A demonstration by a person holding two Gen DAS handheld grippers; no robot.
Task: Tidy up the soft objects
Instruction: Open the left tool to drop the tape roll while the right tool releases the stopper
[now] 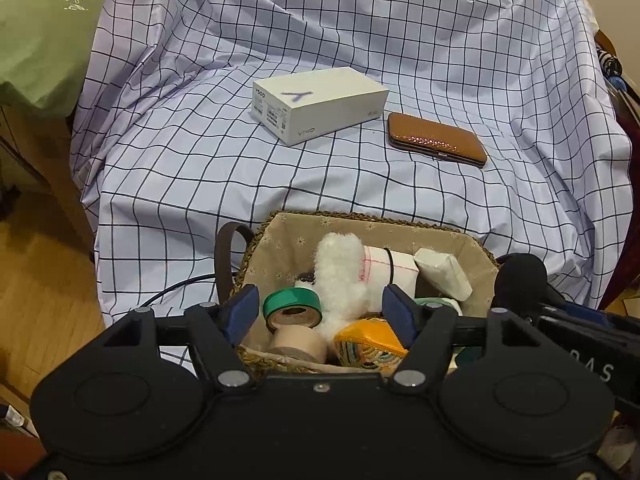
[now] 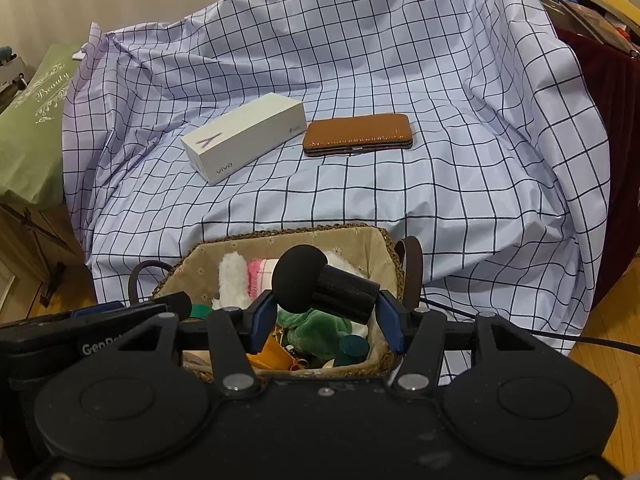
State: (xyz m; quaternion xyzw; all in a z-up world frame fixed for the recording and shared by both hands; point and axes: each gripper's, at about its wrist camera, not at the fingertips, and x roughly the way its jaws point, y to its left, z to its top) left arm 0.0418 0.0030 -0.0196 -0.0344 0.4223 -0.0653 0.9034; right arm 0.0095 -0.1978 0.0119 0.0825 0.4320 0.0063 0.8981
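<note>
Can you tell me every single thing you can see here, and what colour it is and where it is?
Checked cloth: one, pale lilac, draped under everything.
Cardboard phone box: one, white, on the cloth.
Leather case: one, brown, right of the box.
Woven lined basket: one, tan, nearest.
Fluffy plush toy: one, white, in basket.
Tape rolls: two, green and beige, in basket.
Velvet pouch: one, green, in basket.
Foam-tipped microphone: one, black, over basket.
Cushion: one, green, far left.
Left gripper: black, open.
Right gripper: black, gripping the microphone.
</note>
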